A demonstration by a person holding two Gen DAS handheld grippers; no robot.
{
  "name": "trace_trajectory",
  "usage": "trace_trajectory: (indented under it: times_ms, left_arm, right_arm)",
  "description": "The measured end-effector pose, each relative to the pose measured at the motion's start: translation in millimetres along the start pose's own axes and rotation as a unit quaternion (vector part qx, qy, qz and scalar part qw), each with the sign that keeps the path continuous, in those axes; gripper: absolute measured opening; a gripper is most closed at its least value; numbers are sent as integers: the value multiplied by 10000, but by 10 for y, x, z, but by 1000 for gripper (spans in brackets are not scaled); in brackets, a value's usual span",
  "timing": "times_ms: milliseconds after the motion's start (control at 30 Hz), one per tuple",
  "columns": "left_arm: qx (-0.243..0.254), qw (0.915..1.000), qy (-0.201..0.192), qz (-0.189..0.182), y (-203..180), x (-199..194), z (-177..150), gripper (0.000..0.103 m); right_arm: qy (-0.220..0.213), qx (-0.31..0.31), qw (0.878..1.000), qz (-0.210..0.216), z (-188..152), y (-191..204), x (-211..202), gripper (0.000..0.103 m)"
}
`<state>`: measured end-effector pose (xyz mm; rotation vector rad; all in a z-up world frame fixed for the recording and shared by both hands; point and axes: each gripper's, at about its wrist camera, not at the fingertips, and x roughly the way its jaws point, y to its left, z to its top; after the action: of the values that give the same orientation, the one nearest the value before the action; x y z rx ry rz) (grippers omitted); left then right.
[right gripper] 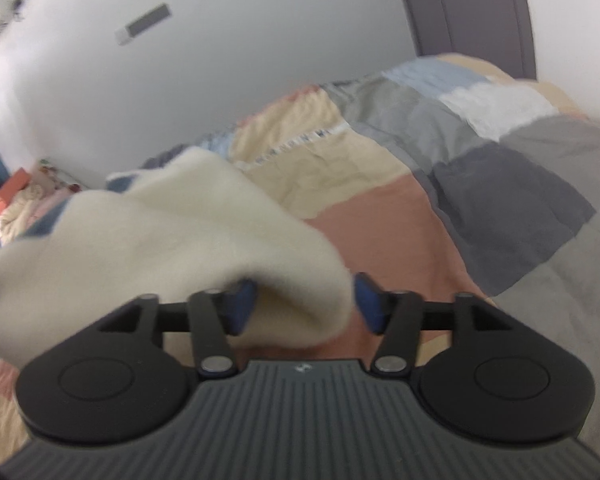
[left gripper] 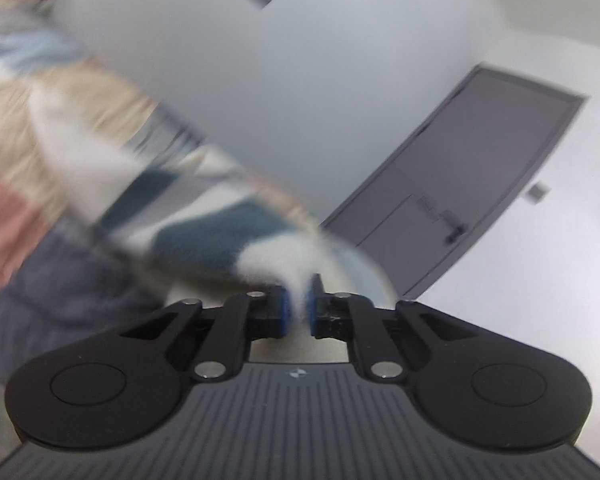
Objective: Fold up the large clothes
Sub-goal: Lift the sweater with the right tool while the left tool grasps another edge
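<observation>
fleece garment (right gripper: pixel 172 240), cream on one side and patterned in dark blue, white and tan on the other (left gripper: pixel 204 236), hangs in the air between the two tongs above the bed rather than lying flat on it. the step in hand looks like a change of grip partway through a fold: one corner has been taken up while another is being let go.

the bed (right gripper: pixel 480 184) fills the lower part of the right wrist view, covered by a patchwork quilt in pink, tan, grey and pale blue squares, rumpled near the wall. behind it stand a plain white wall and a grey door (left gripper: pixel 472 176) with a dark handle. a heap of clothes and oddments (right gripper: pixel 24 200) lies at the far left by the wall, too blurred to sort out.

the left tongs (left gripper: pixel 298 312) are pressed together on a thin white edge of the garment. the right tongs (right gripper: pixel 305 302) stand spread, with a thick cream fold lying between them; the right-hand pad is clear of the cloth, so i judge it is not gripped.

next, the right tongs probably need to find a fresh corner, so the cloth can be drawn taut and laid down squarely.
</observation>
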<state>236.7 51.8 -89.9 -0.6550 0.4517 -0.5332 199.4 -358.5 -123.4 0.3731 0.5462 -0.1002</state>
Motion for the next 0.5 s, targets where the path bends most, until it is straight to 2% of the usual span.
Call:
trace_trajectory:
  times_ms: [100, 167, 200, 233, 300, 400, 500]
  left_arm:
    - [32, 9996, -117, -255, -165, -233, 93, 7]
    - [17, 9988, -203, -445, -249, -350, 122, 7]
    - [22, 9984, -235, -504, -289, -392, 135, 7]
    - [37, 9981, -270, -544, -340, -429, 158, 7]
    - [38, 9977, -329, -585, -394, -475, 210, 7]
    - [5, 9970, -442, -629, -434, -545, 312, 7]
    - [-84, 9968, -530, -600, -394, -583, 403, 7]
  right_arm:
    - [-226, -285, 9989, 307, -28, 119, -208, 62]
    - [-513, -553, 9955, 575, -36, 227, -372, 74]
    - [-649, -715, 9927, 724, -52, 287, -448, 86]
    - [-706, -892, 9897, 869, -74, 349, -501, 87]
    - [-567, -1158, 9865, 1005, -124, 457, -532, 86]
    - [-329, -1216, 9846, 1212, -212, 524, -538, 86]
    - [171, -1515, 9796, 1306, -303, 605, -468, 86]
